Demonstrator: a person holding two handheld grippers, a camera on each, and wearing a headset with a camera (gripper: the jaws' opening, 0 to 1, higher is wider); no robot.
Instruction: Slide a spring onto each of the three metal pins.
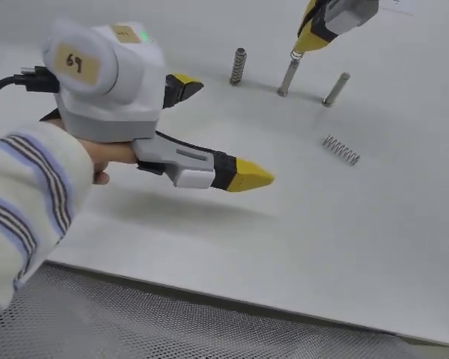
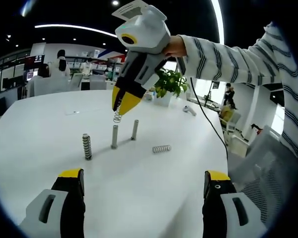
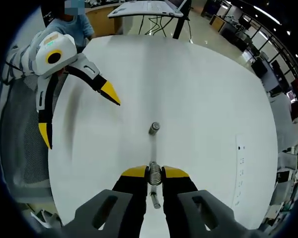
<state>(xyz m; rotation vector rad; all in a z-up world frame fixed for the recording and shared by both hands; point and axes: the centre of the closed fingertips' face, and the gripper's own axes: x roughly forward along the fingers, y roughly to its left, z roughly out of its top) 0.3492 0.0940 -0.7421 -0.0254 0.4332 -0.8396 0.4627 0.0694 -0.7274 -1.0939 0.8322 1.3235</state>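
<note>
Grip confirmed: the right tongs (image 1: 301, 48) are closed on the held spring (image 1: 295, 54), which is pinched between their yellow tips. In the right gripper view the coils stand between the two tips. The held spring hangs right over the top of the middle pin (image 1: 287, 78); whether the two touch cannot be told. On one side of it stands the sprung pin (image 1: 239, 66), with coils wound round its shaft down to the bench (image 1: 322, 239). On the other side stands the bare pin (image 1: 335, 89). The three form a short row, near one another but apart. A loose spring (image 1: 340, 149) lies flat on the bench, near the bare pin and clear of it. The left tongs (image 1: 236, 132) are open, jaws wide apart and holding nothing, above the bench well short of the row. A hand (image 1: 108, 155) in a striped sleeve (image 1: 30, 187) carries them. In the left gripper view a potted plant (image 2: 169, 82) stands at the bench's far edge, behind the right tongs.
</note>
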